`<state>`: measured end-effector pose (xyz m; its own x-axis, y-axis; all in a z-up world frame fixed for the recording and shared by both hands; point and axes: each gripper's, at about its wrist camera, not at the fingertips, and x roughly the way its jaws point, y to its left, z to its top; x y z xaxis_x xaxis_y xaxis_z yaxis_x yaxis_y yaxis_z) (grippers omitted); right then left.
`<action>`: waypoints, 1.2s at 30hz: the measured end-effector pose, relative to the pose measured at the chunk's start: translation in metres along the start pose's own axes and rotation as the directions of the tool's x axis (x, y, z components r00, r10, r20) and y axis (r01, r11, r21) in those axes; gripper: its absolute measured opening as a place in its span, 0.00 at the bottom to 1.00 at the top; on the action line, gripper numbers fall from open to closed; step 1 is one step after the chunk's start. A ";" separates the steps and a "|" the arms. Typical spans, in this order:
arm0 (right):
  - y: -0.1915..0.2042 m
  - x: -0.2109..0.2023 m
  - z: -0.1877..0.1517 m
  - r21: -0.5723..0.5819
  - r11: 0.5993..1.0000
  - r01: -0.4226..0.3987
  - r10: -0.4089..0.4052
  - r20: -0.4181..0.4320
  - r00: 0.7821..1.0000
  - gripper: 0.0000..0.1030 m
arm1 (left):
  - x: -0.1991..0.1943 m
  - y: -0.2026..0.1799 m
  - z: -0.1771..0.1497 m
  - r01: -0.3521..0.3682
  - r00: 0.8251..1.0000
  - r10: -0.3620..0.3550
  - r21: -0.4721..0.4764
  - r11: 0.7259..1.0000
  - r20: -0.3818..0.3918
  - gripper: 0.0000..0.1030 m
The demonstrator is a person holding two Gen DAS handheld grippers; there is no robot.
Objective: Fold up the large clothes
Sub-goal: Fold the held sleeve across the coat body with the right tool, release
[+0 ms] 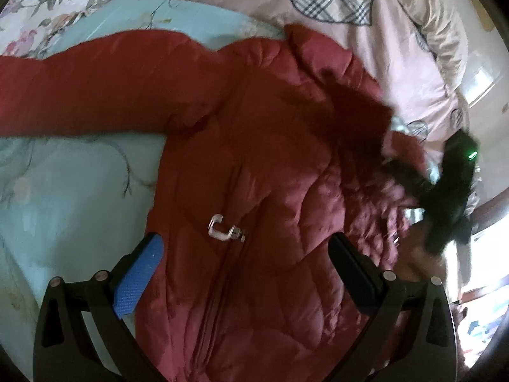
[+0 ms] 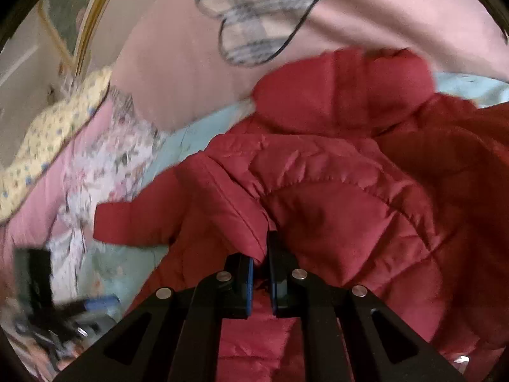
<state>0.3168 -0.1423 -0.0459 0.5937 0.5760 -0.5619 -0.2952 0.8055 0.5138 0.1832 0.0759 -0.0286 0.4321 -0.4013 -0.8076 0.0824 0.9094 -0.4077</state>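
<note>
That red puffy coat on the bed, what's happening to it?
Someone is folding it with a gripper in each hand. The red puffy coat lies on the blue flowered bedspread, zipper up. The right gripper is shut on a fold of the coat's fabric, with one sleeve bunched beside it. The left gripper hangs open above the zipper pull, holding nothing. The fold is under way, not finished.
</note>
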 end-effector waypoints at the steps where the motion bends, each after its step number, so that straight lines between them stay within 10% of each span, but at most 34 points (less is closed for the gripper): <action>1: 0.004 0.006 -0.001 -0.015 1.000 -0.007 0.007 -0.011 1.000 0.07 | -0.001 0.001 0.007 0.014 1.000 -0.014 -0.003 1.000 0.005 1.00; 19: 0.031 0.041 -0.016 -0.203 0.979 -0.025 0.014 -0.056 0.998 0.14 | 0.094 -0.014 0.123 0.276 0.946 -0.290 -0.110 0.955 -0.143 1.00; 23: 0.030 0.038 -0.018 -0.185 0.982 -0.045 0.033 -0.066 0.997 0.21 | 0.108 -0.021 0.124 0.291 0.937 -0.303 -0.093 0.952 -0.175 0.43; 26: 0.027 0.032 -0.021 -0.161 0.985 -0.060 0.049 -0.075 0.996 0.33 | 0.107 -0.027 0.121 0.267 0.948 -0.269 -0.034 0.963 -0.171 0.20; 31: 0.006 0.001 -0.032 -0.063 0.997 -0.050 0.045 -0.081 0.996 0.34 | 0.093 -0.028 0.123 0.205 0.974 -0.198 0.056 0.977 -0.109 0.14; 36: -0.040 -0.048 -0.020 0.018 0.992 0.126 -0.127 0.046 0.991 0.36 | 0.086 -0.031 0.122 0.040 0.999 -0.035 0.192 0.981 -0.030 0.13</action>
<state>0.2854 -0.1992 -0.0523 0.6603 0.4623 -0.5918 -0.2045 0.8690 0.4505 0.3271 0.0266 -0.0333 0.4017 -0.4356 -0.8055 0.2702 0.8968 -0.3502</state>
